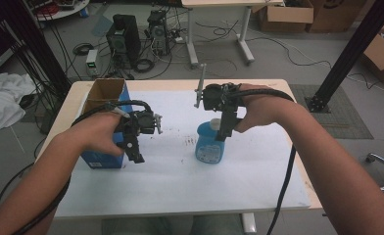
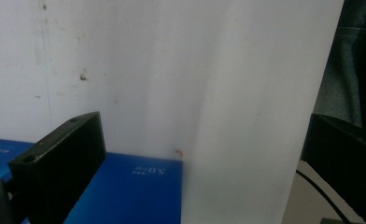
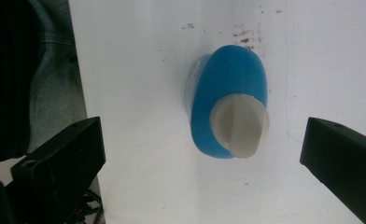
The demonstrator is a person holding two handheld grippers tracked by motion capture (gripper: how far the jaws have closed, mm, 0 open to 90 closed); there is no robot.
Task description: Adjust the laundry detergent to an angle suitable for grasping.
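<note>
— Cables, 2 computer towers (image 1: 124, 39) and cardboard boxes crowd the grey floor behind, don't they? What sits on the worktop (image 1: 180, 191) itself?

— White sheeting covers most of its wooden top. On it stands a blue bottle (image 1: 209, 143) with a pale cap, near the middle and slightly to the right. At the left stands an open blue carton (image 1: 101, 159) with a brown cardboard inside.

— Where is the right claw (image 3: 202, 154) relative to the bottle?

— Directly above it, pointing down. In the right gripper view the bottle (image 3: 228, 107) is seen cap-first from the top, lying between the 2 black jaws, nearer the right one. Both jaws are spread wide with clear white sheet on either side of the bottle, so nothing is gripped and nothing touches. In the high view the right claw (image 1: 223, 132) hangs just over the cap, held by the right hand (image 1: 258, 112).

— And the left claw (image 2: 195, 158)?

— Also spread wide and holding nothing. In the left gripper view its jaws look down over the edge of the blue carton (image 2: 130, 191), with white sheet beyond. In the high view the left hand (image 1: 99, 134) holds it in front of the carton, well apart from the bottle.

— Any marks on the sheet?

— Small brown specks (image 1: 187, 142) lie just left of the bottle.
</note>
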